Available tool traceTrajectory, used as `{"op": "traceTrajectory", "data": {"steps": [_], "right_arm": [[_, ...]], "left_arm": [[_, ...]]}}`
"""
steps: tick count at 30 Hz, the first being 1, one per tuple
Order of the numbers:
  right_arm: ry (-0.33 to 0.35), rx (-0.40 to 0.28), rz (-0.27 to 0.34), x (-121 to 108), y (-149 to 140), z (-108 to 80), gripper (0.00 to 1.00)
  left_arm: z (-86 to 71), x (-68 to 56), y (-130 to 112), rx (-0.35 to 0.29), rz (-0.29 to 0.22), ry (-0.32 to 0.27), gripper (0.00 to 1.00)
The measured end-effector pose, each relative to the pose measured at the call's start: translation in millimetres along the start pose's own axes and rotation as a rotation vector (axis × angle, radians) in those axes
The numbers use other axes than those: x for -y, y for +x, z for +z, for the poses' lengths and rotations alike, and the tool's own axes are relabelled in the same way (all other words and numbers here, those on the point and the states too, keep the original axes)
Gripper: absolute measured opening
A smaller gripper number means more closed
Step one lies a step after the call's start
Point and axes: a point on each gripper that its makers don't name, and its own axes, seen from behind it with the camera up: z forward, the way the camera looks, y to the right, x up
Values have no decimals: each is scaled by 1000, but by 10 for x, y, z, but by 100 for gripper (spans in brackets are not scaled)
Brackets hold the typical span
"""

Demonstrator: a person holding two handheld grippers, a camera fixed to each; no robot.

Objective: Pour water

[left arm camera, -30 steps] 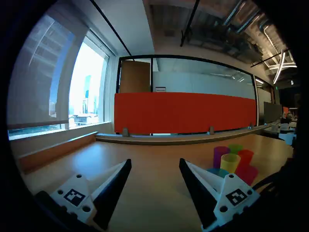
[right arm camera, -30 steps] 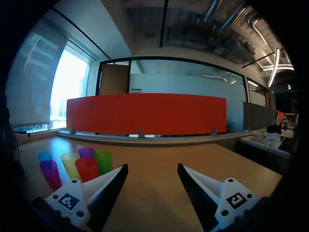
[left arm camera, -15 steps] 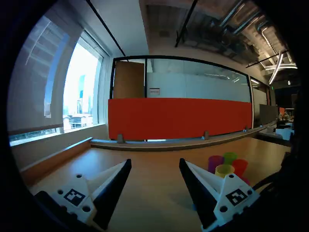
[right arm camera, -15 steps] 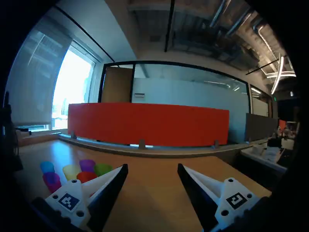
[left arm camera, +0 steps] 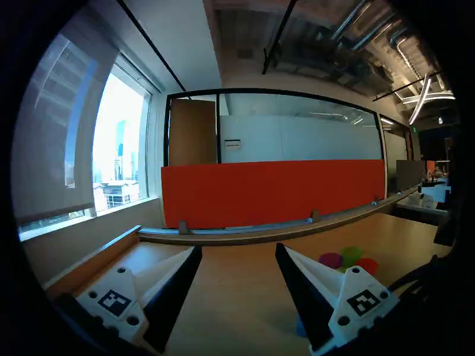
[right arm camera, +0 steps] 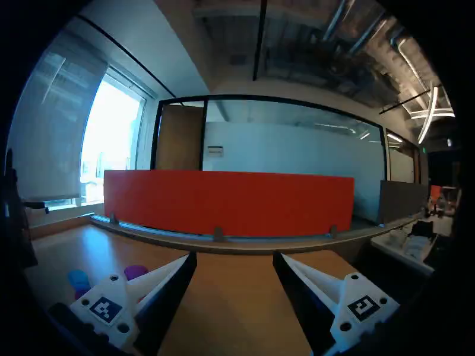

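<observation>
In the left gripper view, a tall window fills the left side, with a wooden ledge running below it. Next comes a brown door, then a long red partition standing along the far edge of a wooden table. The left gripper points over the tabletop with its jaws apart and nothing between them. The cups sit on the table just past its right-hand finger; purple, green and red rims peek out above that finger. Bare pipes run across the ceiling, and strip lights hang at the far right.

In the right gripper view, the window is again on the left, with the door and the partition beyond it. A blue cup and a purple cup stand low on the table, partly hidden behind the left-hand finger. The right gripper also has its jaws spread wide over bare wood, gripping nothing. At the far right stands another desk with small items on it, too dim to make out.
</observation>
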Motion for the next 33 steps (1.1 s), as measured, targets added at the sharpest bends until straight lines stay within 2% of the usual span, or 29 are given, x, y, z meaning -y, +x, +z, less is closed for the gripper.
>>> {"op": "traceTrajectory", "data": {"steps": [6, 12, 23, 33], "right_arm": [[8, 15, 0, -4, 168, 30, 99], [19, 15, -7, 22, 365, 40, 99], [39, 31, -16, 41, 333, 44, 99], [110, 54, -128, 140, 308, 64, 99]], "left_arm": [[49, 36, 314, -4, 30, 0, 92], [77, 6, 503, -5, 38, -17, 92], [113, -34, 529, 15, 52, -47, 92], [135, -153, 400, 62, 129, -124, 92]]}}
